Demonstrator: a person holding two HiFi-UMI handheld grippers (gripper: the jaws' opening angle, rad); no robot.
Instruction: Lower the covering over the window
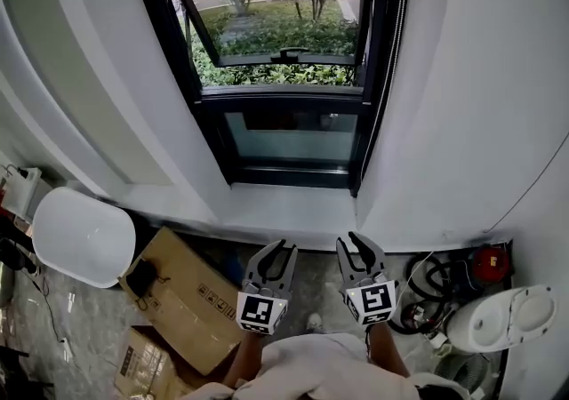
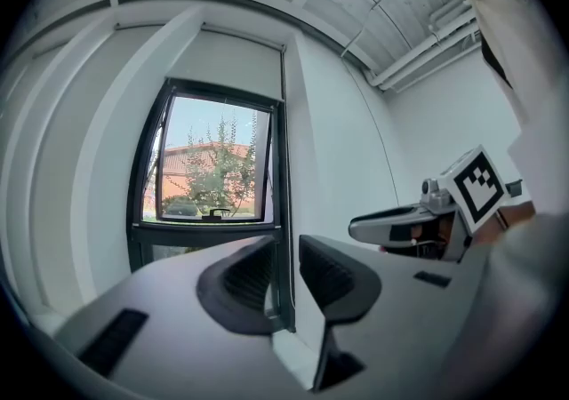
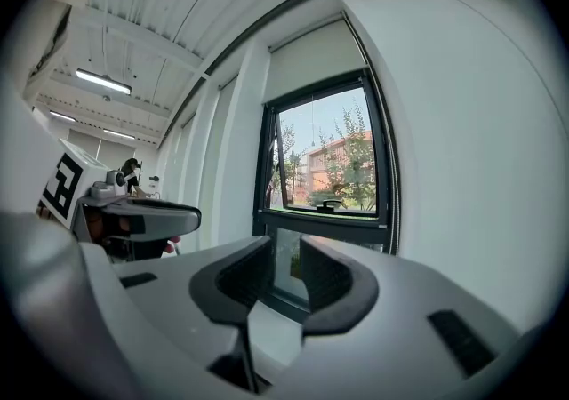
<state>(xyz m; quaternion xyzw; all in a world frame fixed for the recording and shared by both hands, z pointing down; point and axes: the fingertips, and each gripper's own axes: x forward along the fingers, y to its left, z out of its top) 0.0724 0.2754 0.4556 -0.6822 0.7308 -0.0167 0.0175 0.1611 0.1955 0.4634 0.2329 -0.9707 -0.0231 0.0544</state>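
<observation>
White roller blind (image 2: 233,60) sat rolled high, covering only the top of the black-framed window (image 1: 289,100). The approach step was in hand, with both tools short of the sill (image 1: 284,212). The left gripper (image 1: 279,252) and right gripper (image 1: 353,245) each held their jaws slightly apart, with nothing between them. The next move called for reaching what appeared to be the pull chain (image 1: 388,52) at the frame's right edge and clamping it.

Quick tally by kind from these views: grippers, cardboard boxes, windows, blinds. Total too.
grippers: 2 (left gripper, right gripper)
cardboard boxes: 2 (second one)
window: 1
roller blind: 1
total: 6
</observation>
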